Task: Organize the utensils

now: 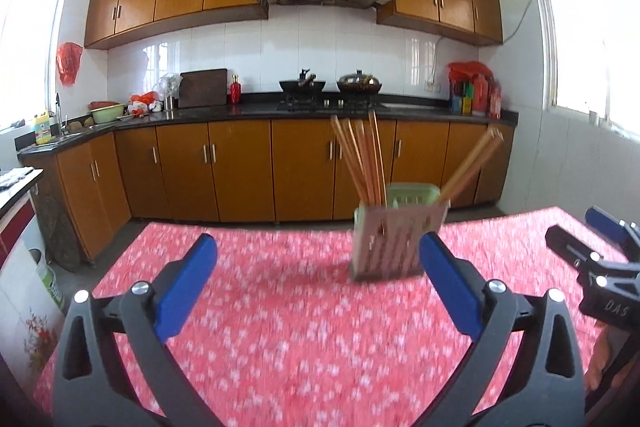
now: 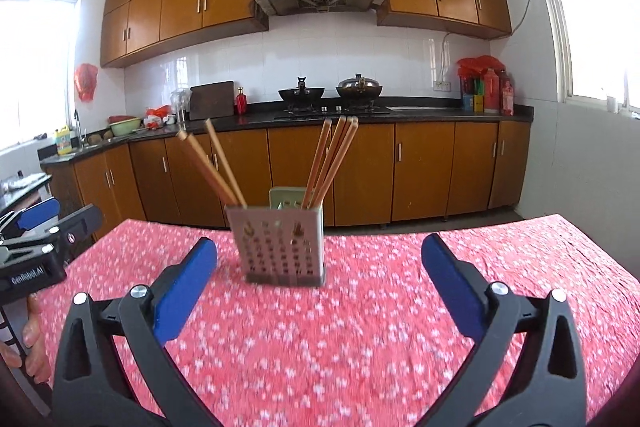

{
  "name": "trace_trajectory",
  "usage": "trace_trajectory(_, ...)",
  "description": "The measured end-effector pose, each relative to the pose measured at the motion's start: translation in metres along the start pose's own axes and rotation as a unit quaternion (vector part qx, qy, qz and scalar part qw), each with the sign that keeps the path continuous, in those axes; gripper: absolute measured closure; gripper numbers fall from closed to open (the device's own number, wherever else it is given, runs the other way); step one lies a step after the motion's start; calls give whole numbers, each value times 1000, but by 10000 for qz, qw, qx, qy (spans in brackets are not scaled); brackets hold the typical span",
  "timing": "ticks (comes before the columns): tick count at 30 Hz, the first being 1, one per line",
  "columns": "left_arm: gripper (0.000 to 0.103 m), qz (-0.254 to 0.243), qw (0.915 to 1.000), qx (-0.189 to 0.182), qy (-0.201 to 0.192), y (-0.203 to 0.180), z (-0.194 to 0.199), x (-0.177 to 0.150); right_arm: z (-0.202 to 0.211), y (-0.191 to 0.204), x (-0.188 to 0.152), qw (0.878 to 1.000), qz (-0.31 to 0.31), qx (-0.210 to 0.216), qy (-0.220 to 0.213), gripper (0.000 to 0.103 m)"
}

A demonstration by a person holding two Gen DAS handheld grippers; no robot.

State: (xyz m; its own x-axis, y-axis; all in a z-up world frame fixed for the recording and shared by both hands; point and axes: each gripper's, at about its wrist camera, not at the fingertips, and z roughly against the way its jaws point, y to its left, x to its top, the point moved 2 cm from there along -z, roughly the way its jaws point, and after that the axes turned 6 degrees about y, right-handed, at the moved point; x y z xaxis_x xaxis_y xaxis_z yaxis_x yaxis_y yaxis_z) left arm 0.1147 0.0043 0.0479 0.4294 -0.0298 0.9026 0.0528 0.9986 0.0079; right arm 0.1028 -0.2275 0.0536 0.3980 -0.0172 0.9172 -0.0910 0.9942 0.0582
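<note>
So both my left tongs (image 1: 316, 279) and right tongs (image 2: 320, 279) gape wide, empty. Those thin, light wooden chopsticks (image 2: 328, 163) in the perforated grey-green plastic holder (image 2: 280, 247) look slippery; I'd pinch mid-shaft, above its rim.

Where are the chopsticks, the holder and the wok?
chopsticks (image 2: 324, 163), right wrist view, middle of right bunch.
holder (image 2: 280, 247), right wrist view, perforated front wall.
wok (image 2: 301, 93), right wrist view, black bowl.

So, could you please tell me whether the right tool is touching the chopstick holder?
Apart. The right wrist view shows the right tool wide open, with bare tablecloth between its blue pads and the chopstick holder.
</note>
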Motion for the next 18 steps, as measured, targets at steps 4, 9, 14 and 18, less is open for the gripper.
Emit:
trace_trajectory(4, 4, -81, 9997, 134, 199, -7, 10, -34, 9, 2, -21, 9999, -14, -97, 142, 2)
trace_trajectory(9, 4, 6, 9994, 84, 347, -10, 14, -66, 8, 1, -50, 9988, 1, -230, 433, 2)
trace_trajectory(14, 4, 32, 9989, 204, 422, -11, 13, -77, 9, -2, -66, 9982, -1, -320, 501, 2)
trace_trajectory(18, 4, -6, 9988, 242, 416, -12, 14, -79, 9, -5, -70, 9981, -28, -328, 530, 2)
